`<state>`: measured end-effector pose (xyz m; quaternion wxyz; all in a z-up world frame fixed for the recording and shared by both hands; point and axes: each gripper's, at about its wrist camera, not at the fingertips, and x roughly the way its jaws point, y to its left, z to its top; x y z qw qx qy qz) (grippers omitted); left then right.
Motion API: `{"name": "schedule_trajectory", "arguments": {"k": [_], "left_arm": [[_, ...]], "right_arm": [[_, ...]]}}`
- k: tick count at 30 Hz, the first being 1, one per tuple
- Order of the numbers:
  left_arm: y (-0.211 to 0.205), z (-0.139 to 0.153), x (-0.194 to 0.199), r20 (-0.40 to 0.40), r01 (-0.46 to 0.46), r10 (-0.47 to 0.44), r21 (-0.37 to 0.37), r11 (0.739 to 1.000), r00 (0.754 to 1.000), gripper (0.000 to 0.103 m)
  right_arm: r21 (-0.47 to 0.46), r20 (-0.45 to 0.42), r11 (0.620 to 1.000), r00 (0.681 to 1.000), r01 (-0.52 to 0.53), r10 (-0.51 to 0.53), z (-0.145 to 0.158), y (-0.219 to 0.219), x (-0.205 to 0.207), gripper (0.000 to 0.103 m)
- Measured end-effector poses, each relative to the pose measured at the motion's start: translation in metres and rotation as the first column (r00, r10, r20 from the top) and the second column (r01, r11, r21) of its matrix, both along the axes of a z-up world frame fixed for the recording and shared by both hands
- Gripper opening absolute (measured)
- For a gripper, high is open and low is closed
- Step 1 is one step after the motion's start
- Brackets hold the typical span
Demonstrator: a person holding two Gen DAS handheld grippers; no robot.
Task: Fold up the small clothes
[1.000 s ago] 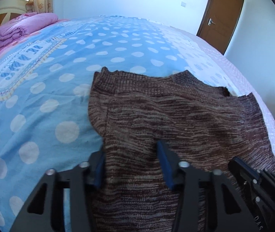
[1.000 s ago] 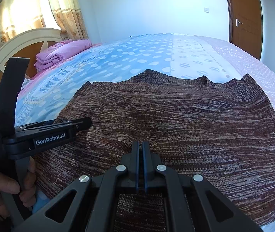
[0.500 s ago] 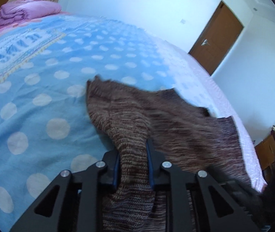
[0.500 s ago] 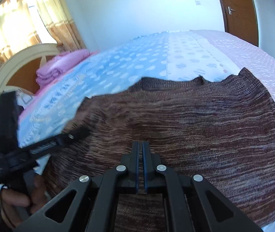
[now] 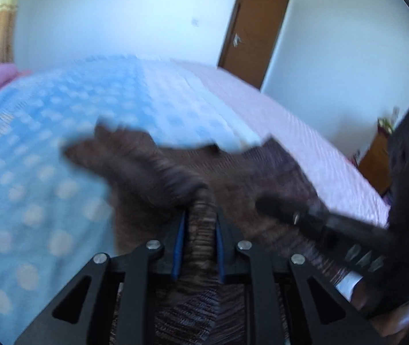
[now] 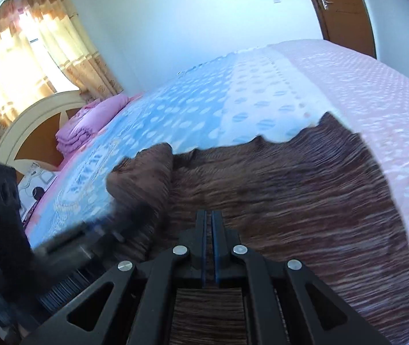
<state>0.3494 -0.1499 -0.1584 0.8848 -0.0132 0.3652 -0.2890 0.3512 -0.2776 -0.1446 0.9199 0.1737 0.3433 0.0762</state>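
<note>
A brown striped knit sweater (image 6: 290, 189) lies on the bed; it also shows in the left wrist view (image 5: 147, 169). My left gripper (image 5: 200, 215) is shut on a bunched fold of the sweater and holds it lifted off the bed. My right gripper (image 6: 209, 218) is shut on the sweater's near edge, with knit fabric showing between and below its jaws. The right gripper shows blurred at the right of the left wrist view (image 5: 319, 224). The left gripper shows blurred at the lower left of the right wrist view (image 6: 69, 244).
The bed cover (image 6: 204, 106) is blue with pale dots, white in the middle and pink at the right. Folded pink bedding (image 6: 89, 126) lies by the headboard (image 6: 32, 120). A brown door (image 5: 253, 28) stands beyond the bed. Curtains (image 6: 32, 51) hang at the left.
The left gripper closed on the sweater's left edge and lifted it up and inward. Both grippers have risen and tilted. The sweater's left part now stands bunched up.
</note>
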Motion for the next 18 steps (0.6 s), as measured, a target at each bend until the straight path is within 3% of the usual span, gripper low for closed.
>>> {"name": "schedule_trajectory", "arguments": {"k": [3, 8, 12, 13, 14, 15, 16, 18], "left_arm": [[-0.009, -0.012, -0.005, 0.026, 0.011, -0.012, 0.018, 1.000, 1.000, 0.019], [0.003, -0.013, 0.001, -0.014, 0.009, -0.010, -0.057, 0.998, 1.000, 0.019], [-0.001, -0.012, -0.002, -0.003, 0.009, -0.009, -0.035, 0.999, 1.000, 0.019], [-0.001, -0.013, -0.003, -0.001, 0.008, -0.008, -0.034, 0.999, 1.000, 0.019], [-0.001, -0.012, -0.003, -0.001, 0.007, -0.007, -0.034, 0.999, 1.000, 0.019], [-0.002, -0.013, -0.002, -0.002, 0.007, -0.007, -0.035, 0.999, 1.000, 0.019], [-0.003, -0.013, -0.002, -0.003, 0.006, -0.006, -0.036, 0.999, 1.000, 0.019], [-0.003, -0.013, -0.002, -0.002, 0.005, -0.005, -0.035, 0.999, 1.000, 0.019]], "right_arm": [[0.046, -0.012, 0.999, 1.000, -0.006, 0.007, -0.004, -0.011, 0.000, 0.004], [0.079, -0.020, 0.995, 0.998, -0.057, 0.059, -0.008, -0.011, 0.006, 0.004], [0.183, -0.032, 0.980, 0.996, -0.076, 0.083, -0.009, -0.018, 0.016, 0.006], [0.207, -0.039, 0.975, 0.995, -0.080, 0.090, -0.009, -0.020, 0.019, 0.009], [0.247, -0.043, 0.965, 0.994, -0.084, 0.098, -0.009, -0.022, 0.023, 0.024], [0.276, -0.041, 0.958, 0.994, -0.085, 0.100, -0.009, -0.024, 0.025, 0.046], [0.298, -0.038, 0.951, 0.995, -0.080, 0.096, -0.007, -0.026, 0.027, 0.056], [0.307, -0.028, 0.949, 0.996, -0.074, 0.087, -0.002, -0.027, 0.035, 0.061]]}}
